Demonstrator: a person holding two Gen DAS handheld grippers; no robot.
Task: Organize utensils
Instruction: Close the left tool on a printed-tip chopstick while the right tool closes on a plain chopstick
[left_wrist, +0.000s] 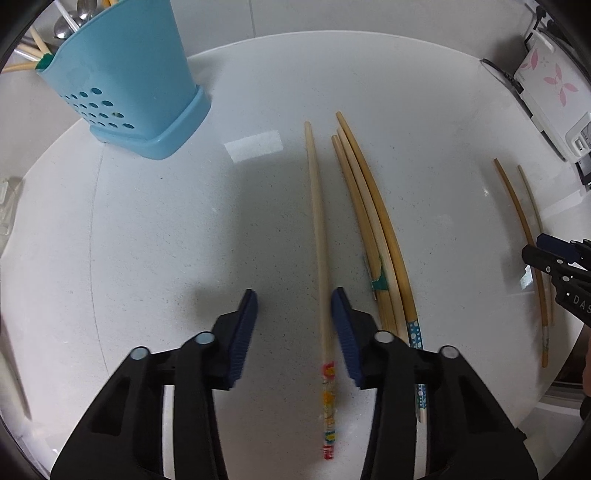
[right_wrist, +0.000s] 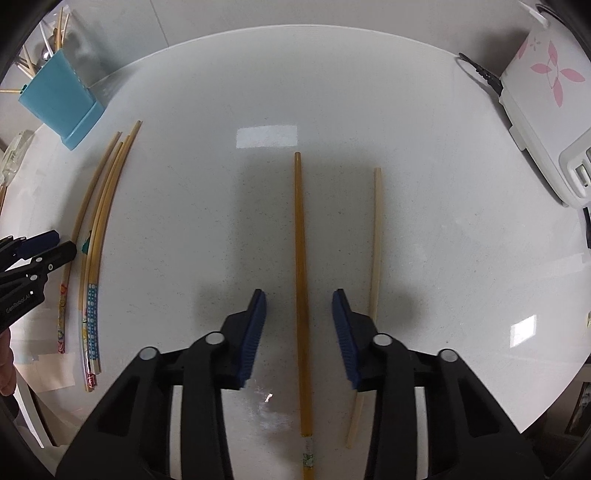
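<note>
Blue utensil holder (left_wrist: 129, 74) upper left part-filled; six chopsticks loose on countertop (left_wrist: 184, 240). Left gripper (left_wrist: 294, 301) straddles floral chopstick (left_wrist: 320, 258), right gripper (right_wrist: 298, 301) amber chopstick (right_wrist: 301, 277); pads not touching.

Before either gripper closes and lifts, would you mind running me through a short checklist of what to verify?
1. Left gripper straddles a single chopstick, the flower-patterned chopstick: ok.
2. The chopstick sits centred between the pads: not ok, it lies close to the right-hand pad in the left wrist view.
3. The bundle of three chopsticks lies outside the jaws: ok.
4. Right gripper straddles the dark amber chopstick, roughly centred: ok.
5. The pale chopstick lies outside the right jaws: ok, though close.
6. The blue utensil holder stands upright: ok; free room inside: cannot tell.
</note>
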